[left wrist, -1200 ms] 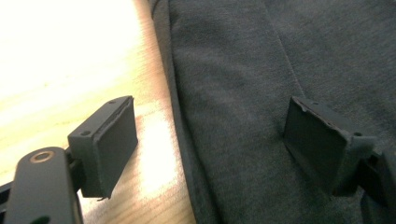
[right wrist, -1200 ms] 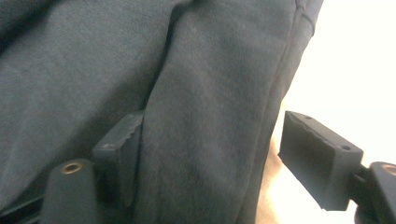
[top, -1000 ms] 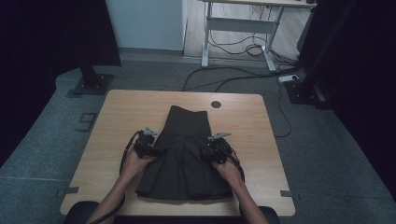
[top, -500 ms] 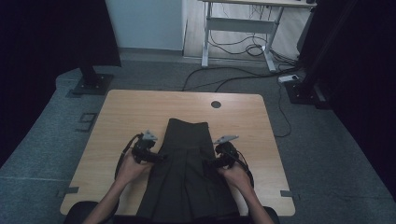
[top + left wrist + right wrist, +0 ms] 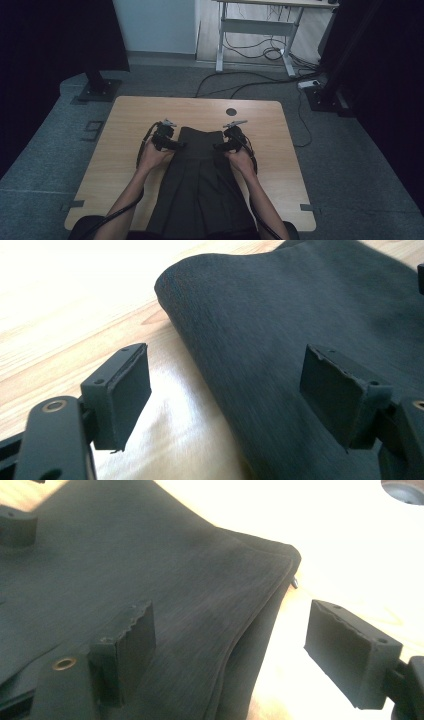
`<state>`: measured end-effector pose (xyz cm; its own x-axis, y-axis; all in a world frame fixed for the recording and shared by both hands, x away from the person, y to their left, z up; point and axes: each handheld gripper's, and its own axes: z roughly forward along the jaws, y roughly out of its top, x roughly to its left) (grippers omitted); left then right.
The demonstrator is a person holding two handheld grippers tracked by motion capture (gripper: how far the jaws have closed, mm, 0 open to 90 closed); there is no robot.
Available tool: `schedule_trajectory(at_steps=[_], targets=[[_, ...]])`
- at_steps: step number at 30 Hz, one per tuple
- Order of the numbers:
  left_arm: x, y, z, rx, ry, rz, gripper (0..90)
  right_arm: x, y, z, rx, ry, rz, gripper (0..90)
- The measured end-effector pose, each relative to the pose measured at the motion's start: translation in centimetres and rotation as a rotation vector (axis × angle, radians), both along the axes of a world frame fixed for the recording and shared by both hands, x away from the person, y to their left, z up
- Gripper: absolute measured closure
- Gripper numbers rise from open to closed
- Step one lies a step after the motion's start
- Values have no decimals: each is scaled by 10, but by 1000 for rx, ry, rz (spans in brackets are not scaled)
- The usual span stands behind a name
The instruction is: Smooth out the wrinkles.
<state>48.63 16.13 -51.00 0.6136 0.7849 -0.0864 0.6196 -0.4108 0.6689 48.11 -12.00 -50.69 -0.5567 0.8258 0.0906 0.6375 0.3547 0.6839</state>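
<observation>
**A:** Starting at the left: the left gripper (image 5: 176,145) is parked at the left top corner of the dark skirt (image 5: 200,190). In the left gripper view the jaws are seen spread wide, and they've just been closing a touch. The skirt's edge (image 5: 280,360) lies between the pads, but nothing is pinched.

**B:** And the skirt itself?

**A:** It's laid flat down the middle of the wooden table (image 5: 125,125), narrow end pointed away from the person, wide pleated end hung over the near edge.

**B:** Right side?

**A:** The right gripper (image 5: 220,146) is placed at the opposite top corner. Its jaws are also held apart and have just been closing slightly. In the right gripper view the folded skirt corner (image 5: 215,605) is seen between the pads, not clamped. A round hole (image 5: 230,112) is cut in the table just beyond.
</observation>
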Motion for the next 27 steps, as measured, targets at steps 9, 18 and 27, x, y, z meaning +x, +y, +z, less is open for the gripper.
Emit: schedule_trajectory(at_steps=[9,18,27], targets=[[12,-5,-25,72,27,24,202,14,0,-27,-14,-2,-27,271],[12,-3,-26,31,26,-5,359,19,9,-31,-22,13,2,470],[15,-2,-19,-14,118,17,749,13,15,-25,-24,61,38,779]])
